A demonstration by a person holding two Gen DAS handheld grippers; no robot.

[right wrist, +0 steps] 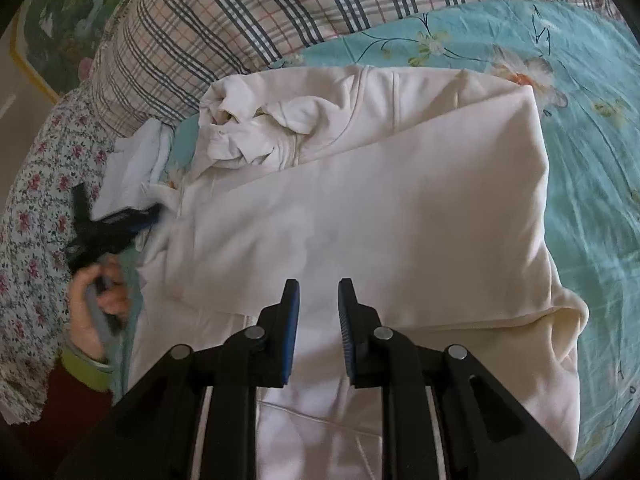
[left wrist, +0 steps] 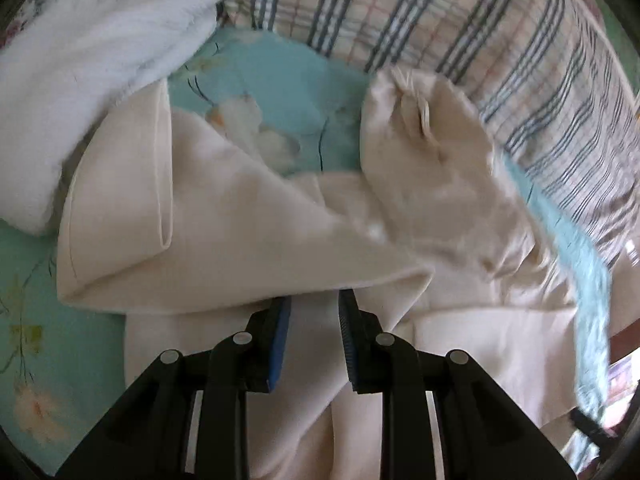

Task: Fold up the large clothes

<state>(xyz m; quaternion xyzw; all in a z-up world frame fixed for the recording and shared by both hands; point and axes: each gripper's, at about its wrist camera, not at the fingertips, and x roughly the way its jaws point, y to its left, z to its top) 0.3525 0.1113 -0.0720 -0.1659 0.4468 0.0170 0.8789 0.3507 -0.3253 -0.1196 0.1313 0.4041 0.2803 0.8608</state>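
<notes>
Hoodie [right wrist: 360, 216] lies mid-fold on the bed [right wrist: 592, 128], sleeves across; both grippers' [left wrist: 313, 304] [right wrist: 319, 292] fingers open, next needing a hem grasp.

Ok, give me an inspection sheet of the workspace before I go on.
Surface: bed sheet, teal with flowers.
Job's things: cream sweatshirt lying partly folded, hood bunched.
Clutter: white towel beside the sweatshirt; plaid pillow behind.
Grippers: left gripper open, at a fold edge; right gripper open, over the sweatshirt, holding nothing.
Cables: nothing seen.
Surroundings: floral cloth at the bed's edge.
</notes>
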